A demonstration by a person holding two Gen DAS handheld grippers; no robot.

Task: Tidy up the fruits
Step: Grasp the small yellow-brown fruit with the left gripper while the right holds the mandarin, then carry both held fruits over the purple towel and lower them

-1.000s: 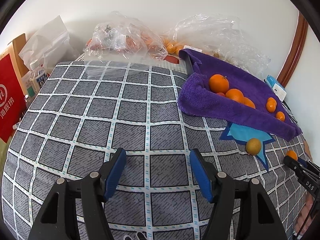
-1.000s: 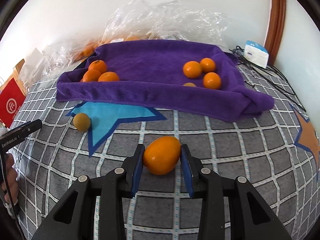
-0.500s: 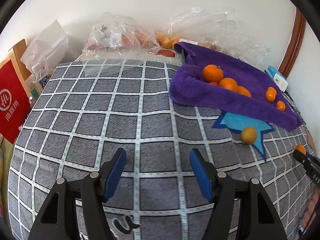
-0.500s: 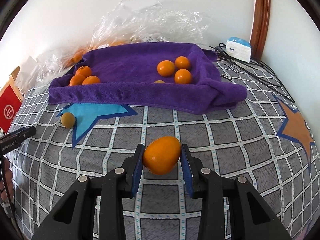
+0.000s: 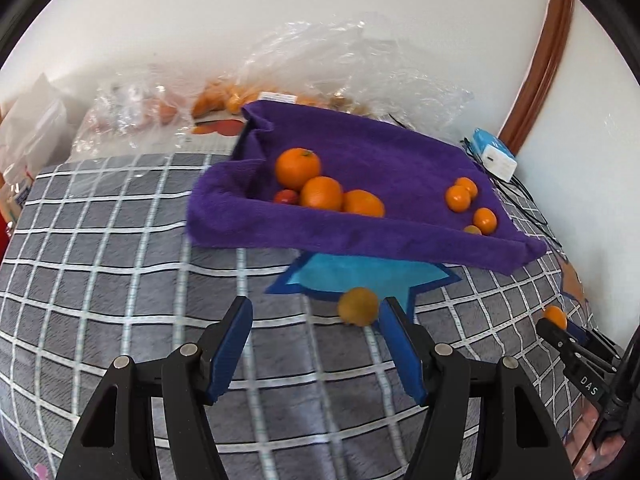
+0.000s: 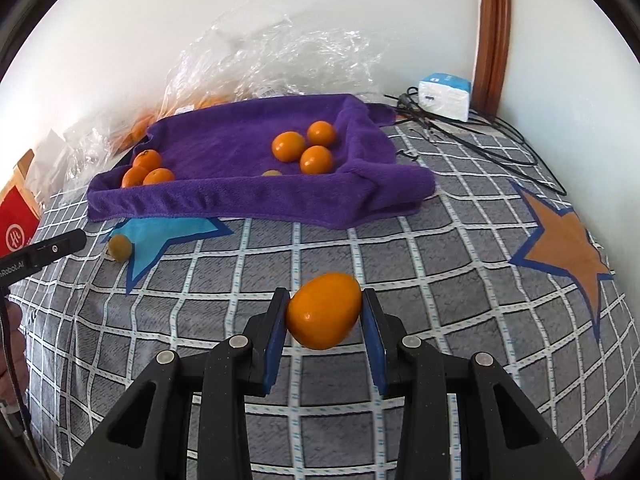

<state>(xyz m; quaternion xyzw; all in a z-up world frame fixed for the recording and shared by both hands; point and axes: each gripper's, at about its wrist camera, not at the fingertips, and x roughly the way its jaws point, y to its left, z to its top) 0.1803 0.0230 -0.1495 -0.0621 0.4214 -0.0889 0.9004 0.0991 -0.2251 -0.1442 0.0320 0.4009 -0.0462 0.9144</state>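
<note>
Blue-padded and closed on an orange oval fruit (image 6: 324,310), probably a kumquat or small mandarin, the right gripper (image 6: 325,320) carries it above the quilt, short of the purple towel (image 6: 224,144). To finish this step well, I would bring it over the towel's raised front fold, lower it beside the three small oranges (image 6: 305,147) at the right end, and release only when it is low, since a round fruit dropped from height could roll back over the fold. The left gripper (image 5: 316,344) is spread wide and holds nothing; a dull yellowish fruit (image 5: 357,306) lies just beyond its right pad on the blue star patch (image 5: 360,276), so it looks like the next pick and needs centring between the pads first.

Everything rests on a bed, on a soft grey quilt (image 6: 400,248) with a white grid that gives and lets fruit wander. Behind the towel, crumpled clear plastic bags (image 6: 280,56) sit against a white wall; a white-and-blue box (image 6: 445,94) and black cables (image 6: 480,136) lie by a wooden door frame (image 6: 494,32).
</note>
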